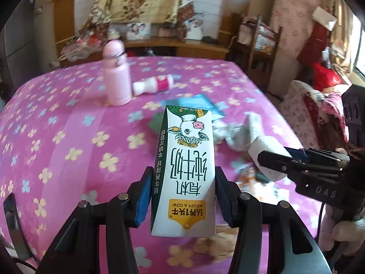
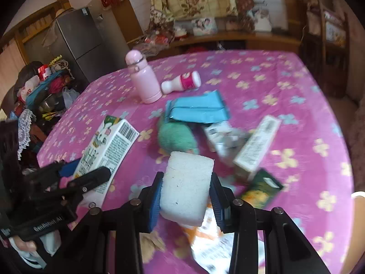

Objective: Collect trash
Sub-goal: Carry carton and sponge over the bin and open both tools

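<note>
Two items are judged to be collected so far: a milk carton point(image 1: 184, 171) is clamped upright between the pads of the left gripper point(image 1: 183, 196), and a white foam block point(image 2: 186, 187) is clenched in the right gripper point(image 2: 186, 196), both lifted clear of the table point(image 2: 308, 91). Removal is incomplete. Near the pink flask point(image 2: 142, 77), taken as landmark, a small yoghurt bottle point(image 2: 181, 82) lies on its side just beside it; a blue packet point(image 2: 198, 107), a green ball point(image 2: 178, 137), a crumpled wrapper point(image 2: 225, 137) and a long white box point(image 2: 257, 146) lie in a cluster on the near side of the flask. No bin is visible. The table is covered by a pink flowered cloth; beyond the flask stand a grey refrigerator point(image 2: 77, 38), a wooden shelf and hung textiles.
</note>
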`<state>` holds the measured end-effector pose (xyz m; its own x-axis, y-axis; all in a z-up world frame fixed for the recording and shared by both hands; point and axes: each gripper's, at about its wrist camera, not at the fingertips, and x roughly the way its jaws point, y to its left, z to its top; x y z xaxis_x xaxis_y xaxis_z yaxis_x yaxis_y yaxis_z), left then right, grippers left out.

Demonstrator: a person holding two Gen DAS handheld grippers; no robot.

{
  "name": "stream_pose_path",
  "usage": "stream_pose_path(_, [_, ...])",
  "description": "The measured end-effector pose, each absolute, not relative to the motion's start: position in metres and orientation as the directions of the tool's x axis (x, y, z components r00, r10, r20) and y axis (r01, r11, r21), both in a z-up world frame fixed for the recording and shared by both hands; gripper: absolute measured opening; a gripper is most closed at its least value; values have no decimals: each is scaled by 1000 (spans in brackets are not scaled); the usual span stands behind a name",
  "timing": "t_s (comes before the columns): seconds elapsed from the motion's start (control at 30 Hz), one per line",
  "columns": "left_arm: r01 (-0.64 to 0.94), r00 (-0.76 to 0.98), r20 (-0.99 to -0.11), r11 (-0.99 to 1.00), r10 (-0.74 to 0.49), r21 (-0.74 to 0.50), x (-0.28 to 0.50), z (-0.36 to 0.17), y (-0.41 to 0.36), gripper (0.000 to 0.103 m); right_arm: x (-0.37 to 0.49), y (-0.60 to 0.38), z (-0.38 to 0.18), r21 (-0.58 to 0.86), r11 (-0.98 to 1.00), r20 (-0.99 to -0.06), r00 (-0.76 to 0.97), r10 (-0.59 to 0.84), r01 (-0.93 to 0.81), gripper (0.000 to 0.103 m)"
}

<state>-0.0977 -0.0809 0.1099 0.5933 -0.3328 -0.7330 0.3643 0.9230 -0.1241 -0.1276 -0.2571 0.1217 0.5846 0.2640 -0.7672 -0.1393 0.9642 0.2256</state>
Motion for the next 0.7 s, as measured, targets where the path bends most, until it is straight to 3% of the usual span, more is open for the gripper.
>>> stream_pose_path(0.37, [541, 511, -720, 827, -469, -155, -140, 132, -179, 53, -188, -346, 135, 83, 996, -770, 636, 46, 28, 41])
stream_pose_path(0.7, [663, 404, -739, 729, -538, -168, -175, 126, -283, 53, -244, -459, 129, 66, 971, -778, 621, -95, 231, 41])
